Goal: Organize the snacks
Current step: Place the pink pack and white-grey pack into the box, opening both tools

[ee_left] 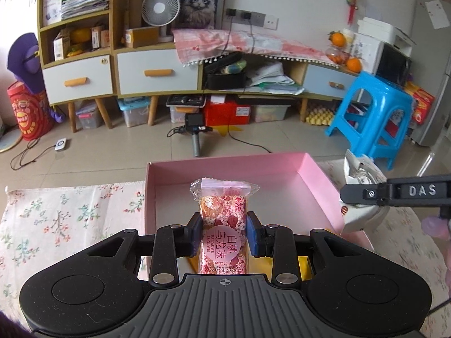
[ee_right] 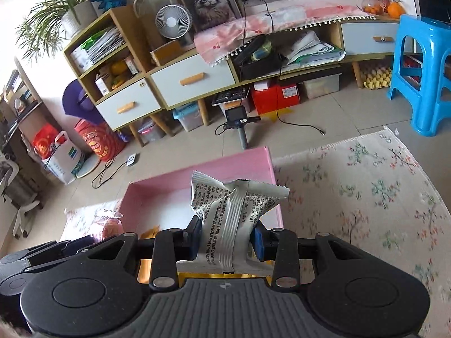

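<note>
Left wrist: floral cloth (ee_left: 70, 214) under pink box (ee_left: 310, 169)

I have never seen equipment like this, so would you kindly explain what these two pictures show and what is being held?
There is no robot here: a person carries a hand-held gripper in each hand, and a wide-angle camera on each looks forward along its jaws. One picture is from the left gripper, shut on a pink snack bar. The other is from the right gripper, shut on a white snack packet. Both hang over an open pink box standing on a floral cloth. Behind is a living room with a blue stool.
</note>
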{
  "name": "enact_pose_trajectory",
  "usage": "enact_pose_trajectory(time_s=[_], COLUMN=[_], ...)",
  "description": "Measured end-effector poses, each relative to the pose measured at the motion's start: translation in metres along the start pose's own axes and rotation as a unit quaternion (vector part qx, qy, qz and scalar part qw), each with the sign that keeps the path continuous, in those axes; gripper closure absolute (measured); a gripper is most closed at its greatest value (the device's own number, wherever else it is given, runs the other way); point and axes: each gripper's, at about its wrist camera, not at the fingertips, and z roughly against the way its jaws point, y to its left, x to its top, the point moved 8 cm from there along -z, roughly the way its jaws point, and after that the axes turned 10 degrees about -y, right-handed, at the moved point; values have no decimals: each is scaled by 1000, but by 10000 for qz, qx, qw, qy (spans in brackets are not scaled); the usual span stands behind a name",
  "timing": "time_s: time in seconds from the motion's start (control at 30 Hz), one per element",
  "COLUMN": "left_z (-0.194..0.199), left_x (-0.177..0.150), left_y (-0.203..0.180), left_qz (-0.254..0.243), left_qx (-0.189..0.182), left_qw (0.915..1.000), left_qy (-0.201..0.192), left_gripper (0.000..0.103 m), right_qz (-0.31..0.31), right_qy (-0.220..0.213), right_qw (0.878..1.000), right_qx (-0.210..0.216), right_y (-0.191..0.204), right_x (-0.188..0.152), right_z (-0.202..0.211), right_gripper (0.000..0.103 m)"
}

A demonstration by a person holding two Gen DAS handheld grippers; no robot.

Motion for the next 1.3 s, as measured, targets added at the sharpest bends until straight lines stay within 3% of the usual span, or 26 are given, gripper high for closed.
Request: enact_pose_trajectory(time_s=[0.37, 0.83, 0.93, 1.0, 1.13, 1.3], left_z=[-51, -71, -69, -67, -60, -45], left_x=[-3, -4, -2, -2, 0, 1], left_y=[2, -12, -16, -18, -19, -17], left_qz=[279, 204, 61, -42, -160, -115], left_qx=[162, 369, 335, 325, 355, 326], left_qw=[9994, 9991, 9994, 9995, 9992, 9994], left_qy=[126, 54, 33, 48, 9, 20], left_gripper=[74, 72, 67, 51, 39, 28], right_qz=[36, 1, -7, -33, -98, -60], right_qy=[101, 107, 102, 64, 3, -59], right_qw=[9999, 9999, 9999, 10000, 9999, 9998], right_qx=[92, -31, -56, -70, -117, -163], right_y=[-8, -13, -13, -14, -16, -14], right_x=[5, 5, 6, 8, 13, 17], right_z=[-44, -51, -49, -47, -41, -27], right_gripper=[77, 75, 72, 62, 45, 35])
